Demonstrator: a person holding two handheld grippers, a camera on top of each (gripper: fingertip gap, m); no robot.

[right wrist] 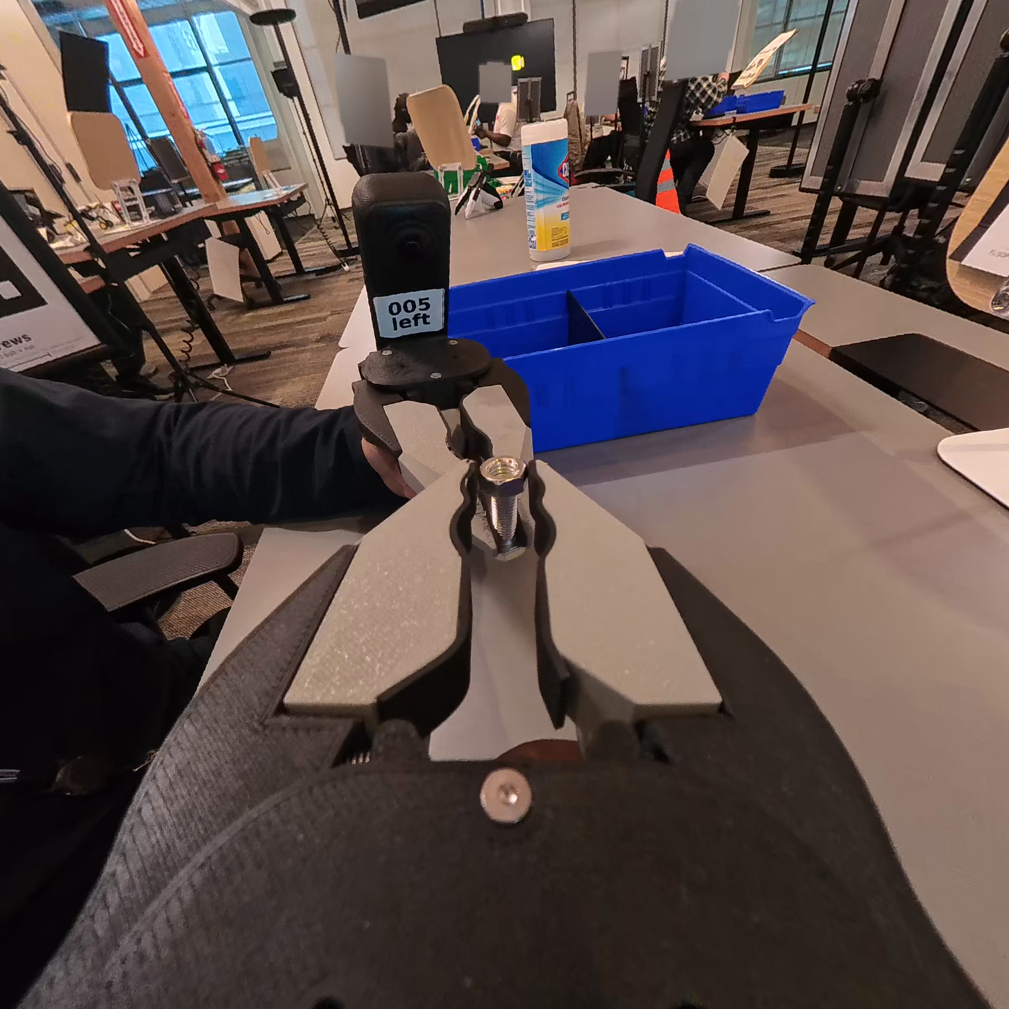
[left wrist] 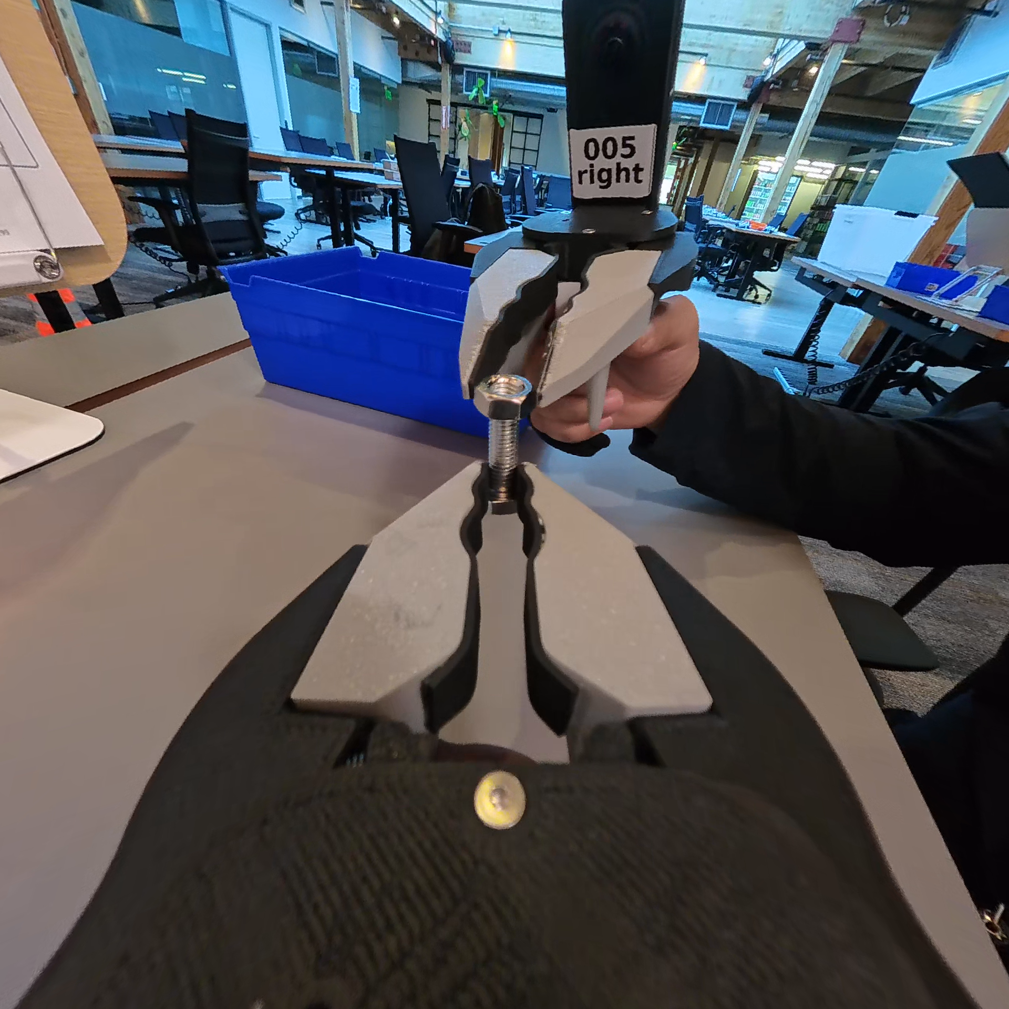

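Note:
A silver bolt stands upright over the grey table with a silver hex nut on its top end. My left gripper is shut on the bolt's lower part; the bolt head is hidden between the fingers. My right gripper comes from the far side, held by a hand, with its tips on the nut. In the right wrist view my right gripper is shut on the nut, with the bolt hanging below it. The left gripper is just behind.
A blue divided bin stands on the table behind the grippers, also in the left wrist view. A wipes canister stands farther back. A white flat object and a black mat lie to the side. Office desks and chairs surround the table. The grippers are tip to tip, or close to it. From either gripper's tips it is about 40 cm to the white flat object.

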